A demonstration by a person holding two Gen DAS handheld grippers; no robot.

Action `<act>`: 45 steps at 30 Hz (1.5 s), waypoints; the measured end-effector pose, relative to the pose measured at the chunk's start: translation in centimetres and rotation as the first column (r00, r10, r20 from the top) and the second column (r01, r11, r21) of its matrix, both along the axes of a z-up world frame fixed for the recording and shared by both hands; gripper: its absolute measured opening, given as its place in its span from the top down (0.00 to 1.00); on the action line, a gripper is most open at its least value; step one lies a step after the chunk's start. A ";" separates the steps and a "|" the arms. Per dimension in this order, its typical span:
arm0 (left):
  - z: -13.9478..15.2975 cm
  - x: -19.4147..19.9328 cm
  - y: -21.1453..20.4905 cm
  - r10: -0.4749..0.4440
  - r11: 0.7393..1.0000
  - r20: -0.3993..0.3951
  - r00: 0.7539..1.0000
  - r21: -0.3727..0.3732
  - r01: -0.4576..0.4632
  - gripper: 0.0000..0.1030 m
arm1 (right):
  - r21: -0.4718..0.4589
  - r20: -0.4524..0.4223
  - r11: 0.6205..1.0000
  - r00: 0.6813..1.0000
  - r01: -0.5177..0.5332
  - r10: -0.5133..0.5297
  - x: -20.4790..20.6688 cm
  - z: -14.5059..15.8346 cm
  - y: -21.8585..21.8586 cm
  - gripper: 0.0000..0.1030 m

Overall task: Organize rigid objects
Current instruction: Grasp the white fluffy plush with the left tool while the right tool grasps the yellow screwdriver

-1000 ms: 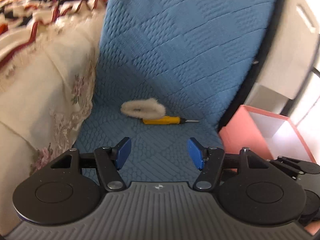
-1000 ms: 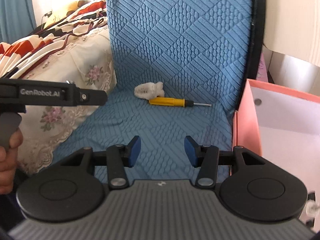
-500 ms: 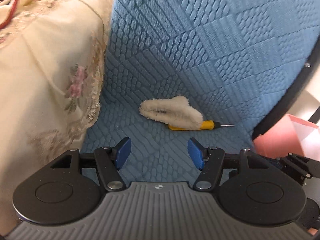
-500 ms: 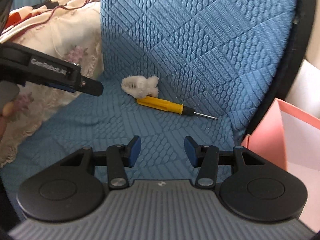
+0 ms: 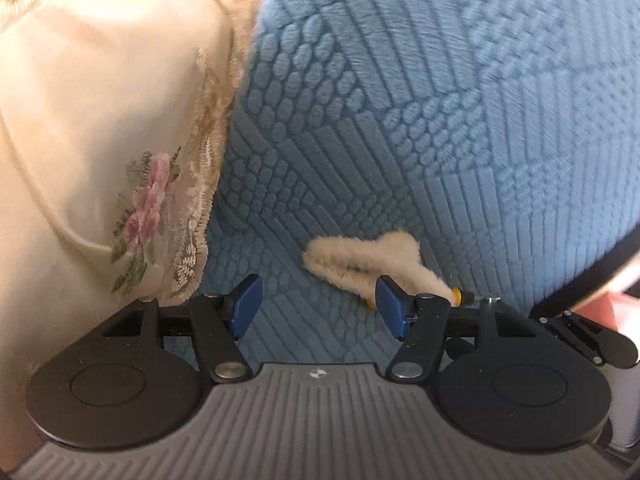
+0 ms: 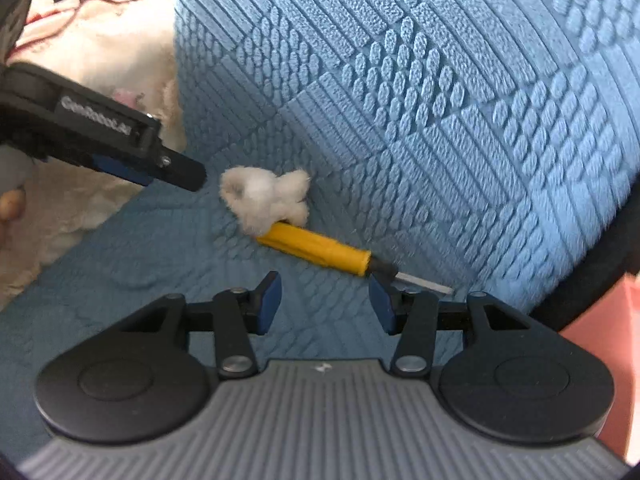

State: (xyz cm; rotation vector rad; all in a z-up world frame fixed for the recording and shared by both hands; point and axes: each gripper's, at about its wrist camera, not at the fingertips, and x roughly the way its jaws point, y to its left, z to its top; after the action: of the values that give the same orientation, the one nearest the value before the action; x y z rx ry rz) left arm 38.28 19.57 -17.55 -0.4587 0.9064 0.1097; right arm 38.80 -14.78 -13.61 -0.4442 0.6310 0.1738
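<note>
Approach step: my left tongs [image 5: 318, 306] and right tongs [image 6: 325, 303] both released, empty. Next: straddle screwdriver [image 6: 316, 249] at frame centre, clench.

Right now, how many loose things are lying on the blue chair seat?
2: a fluffy white hair clip near the seat's back, and a yellow screwdriver lying against it, tip pointing right. Anything lower on the seat could be hidden behind the grippers.

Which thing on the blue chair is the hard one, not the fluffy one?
The yellow-handled screwdriver: smooth handle, thin metal tip. The white fluffy clip touching its handle end is furry.
</note>
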 end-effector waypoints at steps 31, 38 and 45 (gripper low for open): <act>-1.4 2.4 -6.3 -0.064 0.995 0.066 0.996 -0.079 0.069 0.29 | -0.017 -0.122 0.999 0.992 -0.042 0.040 6.4 -2.2 -0.2 0.47; -1.5 2.7 -6.4 -0.048 0.998 0.065 0.997 -0.040 0.051 0.29 | -0.046 -0.172 0.997 0.984 -0.057 0.048 6.6 -1.7 0.3 0.67; -1.4 2.8 -5.2 -0.033 0.999 0.020 0.999 -0.030 0.033 0.29 | -0.013 -0.196 0.998 0.978 -0.069 0.065 4.7 -1.9 1.4 0.76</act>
State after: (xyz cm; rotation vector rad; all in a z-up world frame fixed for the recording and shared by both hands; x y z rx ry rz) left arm 41.06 14.32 -18.98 -0.4724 0.8976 0.0611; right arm 43.54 -13.33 -15.54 -0.4714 0.8119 0.2779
